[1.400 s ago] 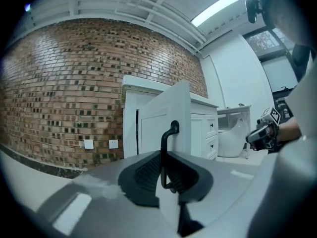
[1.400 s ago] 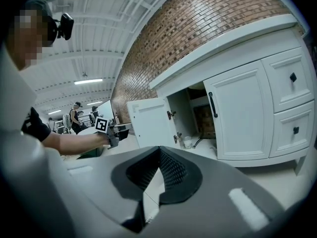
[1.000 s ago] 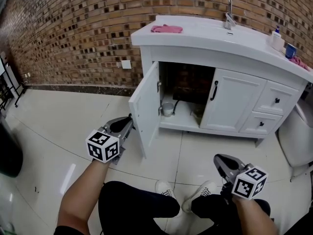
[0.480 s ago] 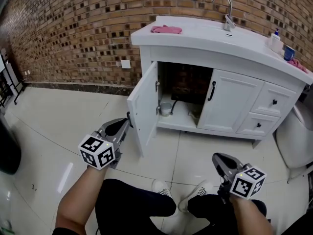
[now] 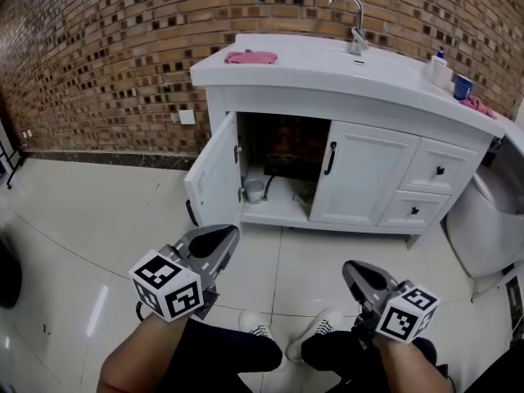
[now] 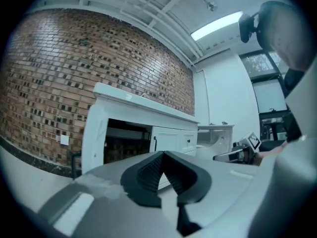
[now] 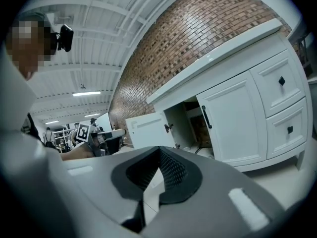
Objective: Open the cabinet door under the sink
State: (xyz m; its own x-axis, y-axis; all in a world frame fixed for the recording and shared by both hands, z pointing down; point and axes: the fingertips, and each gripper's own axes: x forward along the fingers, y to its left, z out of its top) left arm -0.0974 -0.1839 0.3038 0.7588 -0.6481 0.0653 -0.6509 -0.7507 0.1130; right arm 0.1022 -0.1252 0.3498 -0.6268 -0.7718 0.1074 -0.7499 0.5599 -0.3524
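Observation:
The white sink cabinet (image 5: 344,105) stands against the brick wall. Its left door (image 5: 211,180) is swung open towards me and shows a dark inside with a small metal pot (image 5: 255,191). Beside it, the right door (image 5: 362,185) with a black handle (image 5: 330,158) is closed. My left gripper (image 5: 224,235) is shut and empty, low over the floor, a short way in front of the open door and apart from it. My right gripper (image 5: 354,269) is shut too, empty, above my knee. The open door (image 7: 148,129) also shows in the right gripper view.
A pink cloth (image 5: 250,56), a faucet (image 5: 352,19) and small bottles (image 5: 442,70) sit on the counter. Two drawers (image 5: 438,170) are at the cabinet's right. A white fixture (image 5: 487,215) stands at far right. My shoes (image 5: 262,326) rest on the glossy tiled floor (image 5: 98,219).
My left gripper has drawn back from the open door's edge towards me and now sits apart from it. The door stays open. The right gripper has hardly moved.

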